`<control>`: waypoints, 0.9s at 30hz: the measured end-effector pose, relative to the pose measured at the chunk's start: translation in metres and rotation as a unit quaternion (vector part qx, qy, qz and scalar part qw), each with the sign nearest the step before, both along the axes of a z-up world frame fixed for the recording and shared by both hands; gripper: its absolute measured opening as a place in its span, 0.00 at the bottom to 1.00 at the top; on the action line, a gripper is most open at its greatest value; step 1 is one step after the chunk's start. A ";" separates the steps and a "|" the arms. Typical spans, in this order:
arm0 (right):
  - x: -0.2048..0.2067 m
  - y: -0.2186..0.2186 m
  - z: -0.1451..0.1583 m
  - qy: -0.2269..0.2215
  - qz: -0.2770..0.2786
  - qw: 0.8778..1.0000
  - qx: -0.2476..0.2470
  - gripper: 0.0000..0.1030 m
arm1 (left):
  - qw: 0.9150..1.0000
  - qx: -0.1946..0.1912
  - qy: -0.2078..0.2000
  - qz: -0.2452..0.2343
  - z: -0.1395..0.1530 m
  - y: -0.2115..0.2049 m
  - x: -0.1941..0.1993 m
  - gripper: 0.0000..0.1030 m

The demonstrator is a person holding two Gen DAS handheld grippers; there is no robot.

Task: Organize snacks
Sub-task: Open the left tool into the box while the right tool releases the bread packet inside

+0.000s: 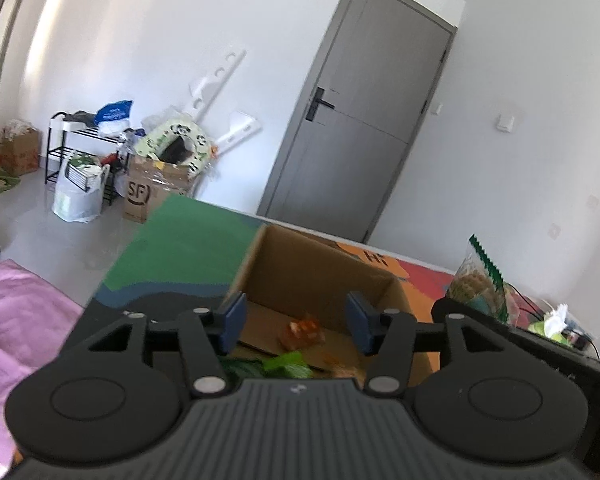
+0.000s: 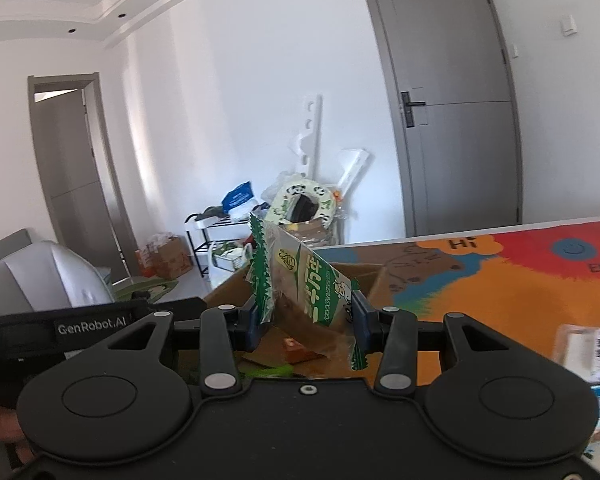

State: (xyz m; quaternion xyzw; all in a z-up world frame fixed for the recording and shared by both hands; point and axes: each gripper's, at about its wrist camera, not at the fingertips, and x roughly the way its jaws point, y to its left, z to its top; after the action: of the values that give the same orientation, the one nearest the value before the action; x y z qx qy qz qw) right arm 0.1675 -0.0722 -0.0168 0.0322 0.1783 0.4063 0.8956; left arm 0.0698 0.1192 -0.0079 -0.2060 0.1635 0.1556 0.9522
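White walls and a grey door [image 2: 448, 100] back a table spread with a bright cartoon mat [image 2: 500, 280], and on that mat stands the open cardboard box [image 1: 312, 264] that serves as the snack bin. Inside the box lie an orange packet [image 1: 302, 330] on its floor and something green [image 1: 288, 362] nearer the front wall, though blur makes it hard to say what that green wrapper is. Directly above the box's front edge the left gripper [image 1: 296, 322] hangs with its jaws apart and nothing between them, so it looks to have finished a drop there. Just to the right of the box, the right gripper [image 2: 306, 322] is clenched on a green-and-clear snack bag [image 2: 300, 292], pinched across its lower body so the serrated top stands up and clear of the box rim, ready, I judge, to go in next. Beyond the box sit household clutter and another carton [image 1: 156, 188] on the floor.
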 end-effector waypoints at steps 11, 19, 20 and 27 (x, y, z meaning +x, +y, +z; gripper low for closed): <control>-0.004 0.002 0.005 0.007 -0.010 1.000 -0.002 0.65 | 1.000 -0.002 -0.001 0.026 0.003 0.005 -0.004 0.74; -0.003 -0.033 -0.003 0.026 -0.047 0.999 -0.003 0.79 | 1.000 0.016 -0.002 0.023 0.003 -0.015 0.002 0.88; -0.003 -0.038 -0.004 0.029 -0.053 0.998 -0.004 0.80 | 1.000 0.019 0.000 0.022 0.003 -0.018 0.003 0.88; -0.002 -0.069 -0.014 0.047 -0.085 0.995 -0.004 0.84 | 1.000 0.028 -0.002 0.008 0.005 -0.036 0.007 0.94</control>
State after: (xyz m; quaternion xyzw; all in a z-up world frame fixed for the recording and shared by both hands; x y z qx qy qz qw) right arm 0.1655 -0.1416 -0.0313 0.0631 0.2185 0.3257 0.9177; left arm 0.0767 0.0833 -0.0031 -0.1808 0.1554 0.1676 0.9566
